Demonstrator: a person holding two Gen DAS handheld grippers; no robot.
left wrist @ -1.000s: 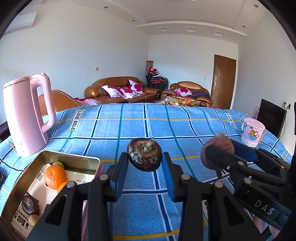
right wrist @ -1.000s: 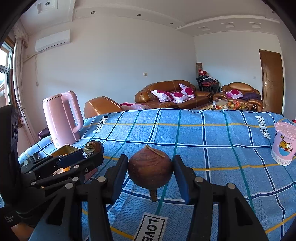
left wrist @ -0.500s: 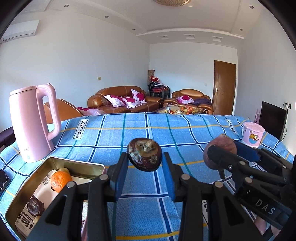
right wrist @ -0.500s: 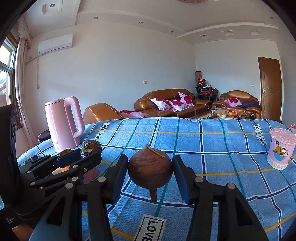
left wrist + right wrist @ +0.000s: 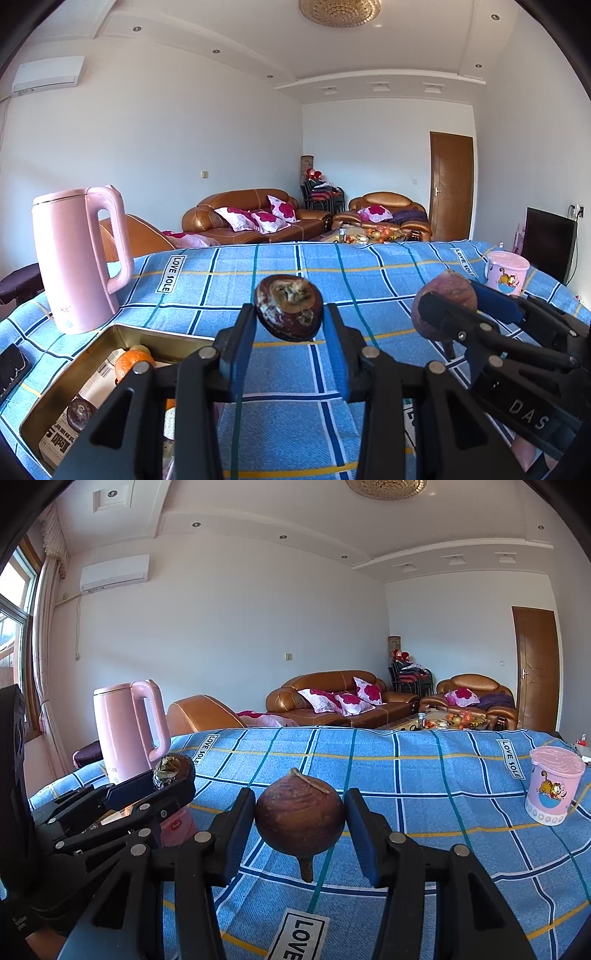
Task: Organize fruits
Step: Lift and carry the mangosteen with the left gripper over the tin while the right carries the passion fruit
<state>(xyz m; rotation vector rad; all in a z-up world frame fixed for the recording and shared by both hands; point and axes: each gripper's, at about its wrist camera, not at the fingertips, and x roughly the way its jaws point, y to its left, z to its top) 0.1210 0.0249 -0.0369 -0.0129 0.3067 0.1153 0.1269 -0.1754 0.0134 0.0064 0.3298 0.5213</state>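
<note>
Two fruits aloft, one per hand. Left hand-held gripper [image 5: 290, 325] clamped narrowly on a dark, mottled fruit [image 5: 289, 307] with a crusty, dried crown facing up, pads pressing its flanks, held clear above the blue checked worktop [image 5: 369, 273]. Right hand-held gripper [image 5: 300, 821] closed a little wider around a round brown fruit [image 5: 300, 814], stem strand on top and a stub hanging below, likewise lifted off the cloth.

Judging by looks: both small and light, with hard, dry rinds, so firm under the pads rather than squashy. Round sides mean a risk of rolling or squirting out if squeezed off-centre; best taken across the widest middle, as now, never by the stem or stub, which look brittle. Mottled one seems old or bruised, possibly softer inside, so gentle pressure advised.

Counting up: two hand-held grippers, two fruits in the air. Down in the gold metal tin [image 5: 74, 373] at lower left, just beside the left gripper: one orange [image 5: 131, 363], one dark round fruit [image 5: 80, 410], and a pale one peeking behind the orange, partly hidden, so at least three; more possibly masked by the gripper. Printed paper lining the tin. Also on the worktop: one pink kettle [image 5: 75, 258], one pink cartoon cup [image 5: 506, 273], one dark flat object at the far left edge, unidentifiable.
</note>
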